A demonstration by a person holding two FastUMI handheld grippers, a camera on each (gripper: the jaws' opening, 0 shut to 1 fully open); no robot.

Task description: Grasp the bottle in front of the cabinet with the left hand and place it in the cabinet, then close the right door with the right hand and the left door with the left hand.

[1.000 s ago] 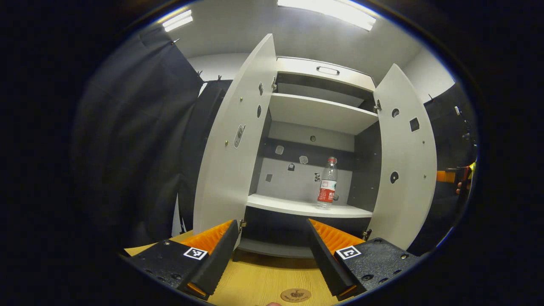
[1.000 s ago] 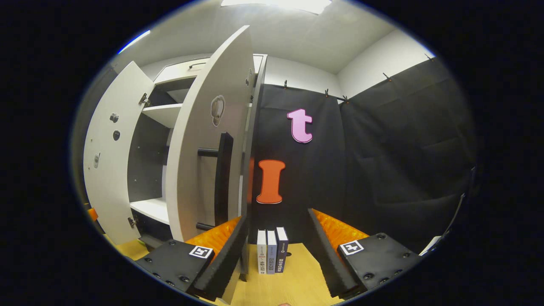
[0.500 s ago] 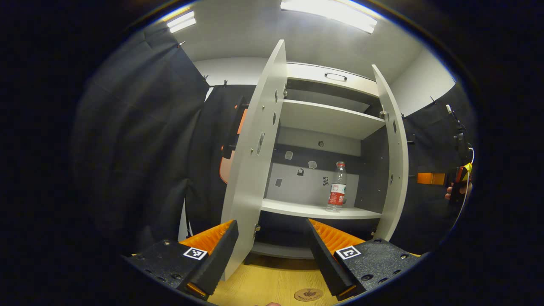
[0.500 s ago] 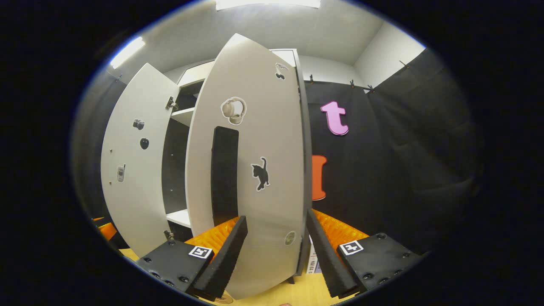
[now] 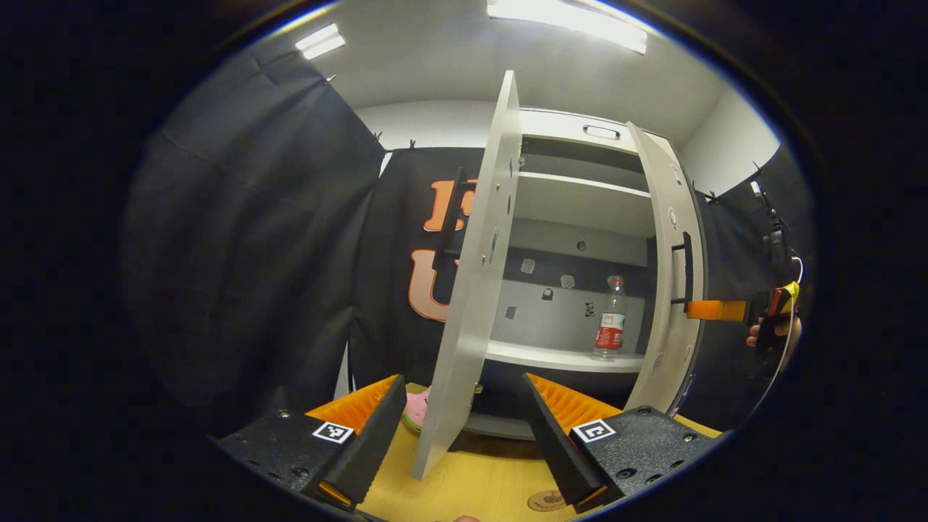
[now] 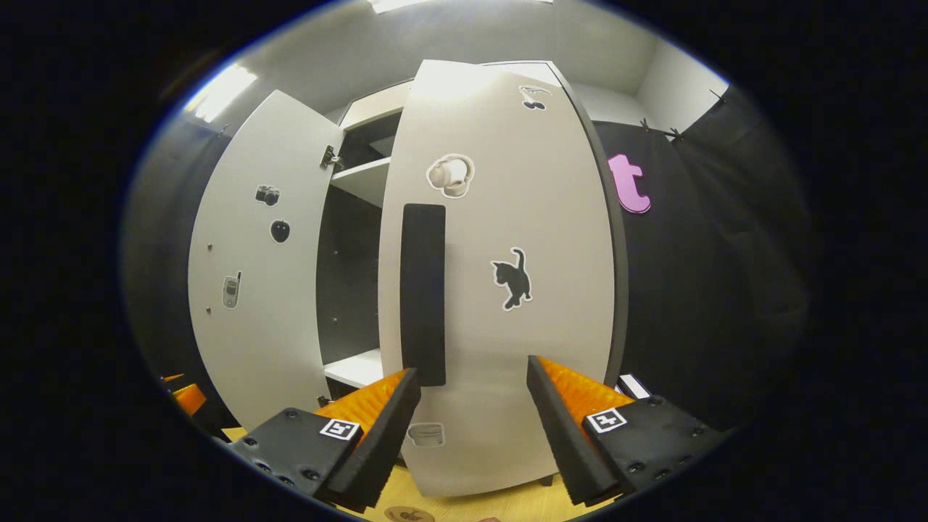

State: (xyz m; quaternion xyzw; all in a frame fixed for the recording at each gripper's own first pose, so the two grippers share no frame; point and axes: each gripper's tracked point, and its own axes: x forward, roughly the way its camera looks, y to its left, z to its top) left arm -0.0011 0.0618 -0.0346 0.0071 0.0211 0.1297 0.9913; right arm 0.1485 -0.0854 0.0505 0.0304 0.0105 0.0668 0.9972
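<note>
The right door [image 6: 500, 275] has swung most of the way shut over the past second, its stickered outer face now square to the right gripper [image 6: 467, 413], whose jaws stand wide apart and hold nothing, the door's dark handle [image 6: 423, 290] just above the left finger. The bottle [image 5: 610, 319] stands upright on the cabinet's middle shelf [image 5: 558, 357], toward the shelf's right end, so the placing looks done and the door-closing is under way. In the left gripper view a narrow gap remains between the right door's free edge and the cabinet [image 5: 580, 130] front, with the other gripper and the hand holding it pressing from beyond. The left door [image 5: 475, 290] hangs wide open, seen nearly edge-on, its bottom corner over the wooden worktop [image 5: 471, 482]. The left gripper [image 5: 464, 435] waits empty, jaws spread wide, with open worktop ahead and room on the door's outer side to swing it closed.
</note>
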